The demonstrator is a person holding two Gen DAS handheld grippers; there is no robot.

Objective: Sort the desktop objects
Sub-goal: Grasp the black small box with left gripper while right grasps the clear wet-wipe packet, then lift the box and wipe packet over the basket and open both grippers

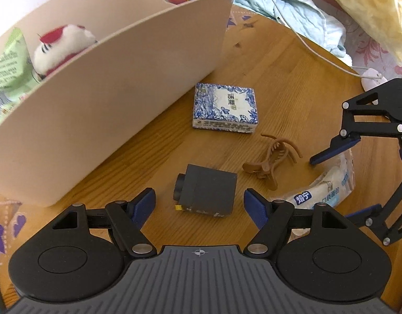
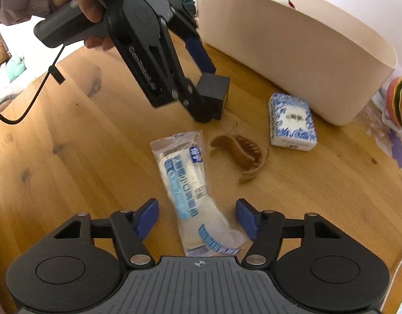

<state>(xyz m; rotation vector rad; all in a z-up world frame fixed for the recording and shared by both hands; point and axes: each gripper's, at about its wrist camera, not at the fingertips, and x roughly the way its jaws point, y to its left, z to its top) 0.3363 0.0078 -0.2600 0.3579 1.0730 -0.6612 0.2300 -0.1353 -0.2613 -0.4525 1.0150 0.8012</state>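
The left gripper [image 1: 199, 204] hangs part-open over the dark grey cube-shaped camera block [image 1: 206, 193] on the round pale wooden desk [image 2: 70, 157], a blue pad on either side and neither touching it; the right gripper [image 2: 197, 218] is likewise part-open, straddling the lower end of the clear plastic sachet with blue print and a white pad inside [image 2: 190, 188], with gaps still showing at both pads, so nothing is held by either

Risks, as I judge them: the sachet is thin and lies flat, so pads closing above it could skate over the film or pinch only a corner, and it would slip out on the lift; the cube's short lens barrel faces the cream oval plastic bin [image 1: 96, 91], and a skewed squeeze could twist it toward the brown plastic claw hair clip [image 1: 269, 164] just beside it; the two grippers work close together and could knock

The sachet's long axis runs away from the right gripper, its far end tipped toward the cube; the blue-and-white floral box [image 2: 292, 123] lies near the bin wall
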